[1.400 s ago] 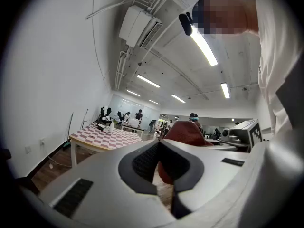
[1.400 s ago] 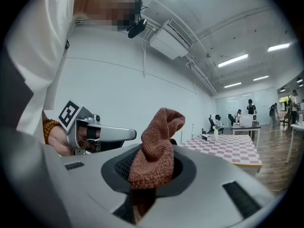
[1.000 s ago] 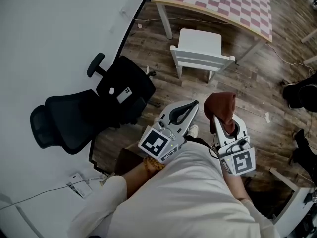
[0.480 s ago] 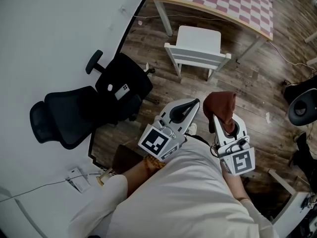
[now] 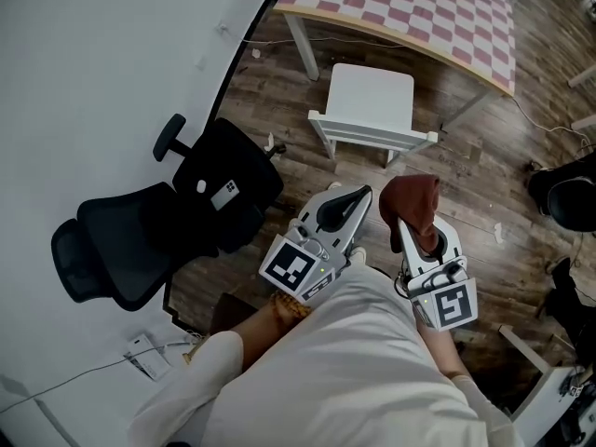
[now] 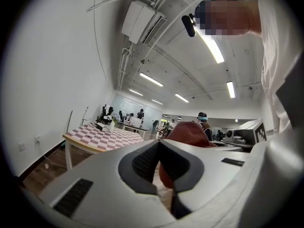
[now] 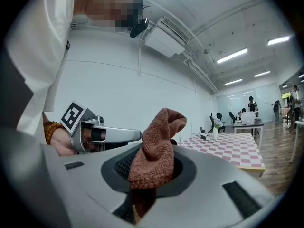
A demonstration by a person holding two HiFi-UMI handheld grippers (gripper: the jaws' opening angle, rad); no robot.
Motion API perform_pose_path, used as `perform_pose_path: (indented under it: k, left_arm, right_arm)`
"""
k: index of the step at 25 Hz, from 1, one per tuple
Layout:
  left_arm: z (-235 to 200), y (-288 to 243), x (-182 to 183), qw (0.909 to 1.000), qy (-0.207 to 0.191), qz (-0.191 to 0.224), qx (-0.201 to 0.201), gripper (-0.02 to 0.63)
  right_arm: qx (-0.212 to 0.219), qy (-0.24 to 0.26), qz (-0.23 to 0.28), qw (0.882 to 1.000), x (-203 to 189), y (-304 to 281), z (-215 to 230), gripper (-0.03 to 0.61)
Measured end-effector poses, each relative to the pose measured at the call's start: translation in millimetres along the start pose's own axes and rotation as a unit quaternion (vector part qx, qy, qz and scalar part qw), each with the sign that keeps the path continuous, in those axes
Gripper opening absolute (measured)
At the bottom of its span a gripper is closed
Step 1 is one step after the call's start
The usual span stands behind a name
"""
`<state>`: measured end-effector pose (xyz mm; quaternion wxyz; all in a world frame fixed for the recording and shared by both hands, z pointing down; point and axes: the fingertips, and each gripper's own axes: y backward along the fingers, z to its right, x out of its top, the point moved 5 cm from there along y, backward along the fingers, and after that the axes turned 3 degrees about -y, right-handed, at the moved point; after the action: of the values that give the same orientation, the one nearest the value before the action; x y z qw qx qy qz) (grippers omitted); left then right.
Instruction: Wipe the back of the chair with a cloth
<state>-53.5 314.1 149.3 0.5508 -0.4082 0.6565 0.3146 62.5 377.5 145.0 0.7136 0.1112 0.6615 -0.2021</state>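
- Right gripper (image 5: 410, 233) — jaws clenched on the cloth (image 7: 156, 146), which bunches up above them.
- Left gripper (image 6: 159, 145) — jaws pressed together with nothing between them; it is just beside the right gripper, and both are close to the person's chest.
- White chair (image 5: 372, 96) stands on the wood floor (image 5: 466, 175) ahead, its back toward the person, well apart from the cloth and near the checked table (image 5: 419, 7).
- Office chair (image 5: 186, 222), black, is at the left by the wall (image 5: 93, 63).
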Motion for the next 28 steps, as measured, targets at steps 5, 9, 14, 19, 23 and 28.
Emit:
perform_pose_path:
  k: [5,9,14,19,23,28]
  left_arm:
    - [-62.3,-22.3,15.4,1.0000,0.004,0.003,-0.007,0.011]
    - [-114.4,-40.1,27.5,0.9999,0.003,0.001,-0.012,0.011]
    - [-171.6,-59.8,40.9,0.9998,0.005,-0.003,-0.017,0.011]
    - [-210.4,-70.7,41.1,0.9996,0.002,-0.014,-0.024,0.011]
    - [-227.6,-78.9,41.2,0.9997,0.001,-0.018,-0.020,0.011]
    - [-240.3,-87.8,35.2,0.9993,0.002,-0.036,-0.010,0.011]
  right_arm:
    - [-0.008,0.006,-0.023,1.000,6.8,-64.0,20.3,0.084]
    - [-0.011,0.009,-0.030,0.999,17.3,-115.9,34.2,0.084]
    - [-0.024,0.006,-0.040,0.999,23.8,-169.9,52.7,0.084]
    - [-0.030,-0.003,-0.042,0.999,24.2,-205.7,60.6,0.084]
    - [-0.027,-0.005,-0.056,0.998,19.6,-219.1,69.8,0.084]
    - [-0.014,-0.013,-0.064,0.998,17.7,-232.4,85.3,0.084]
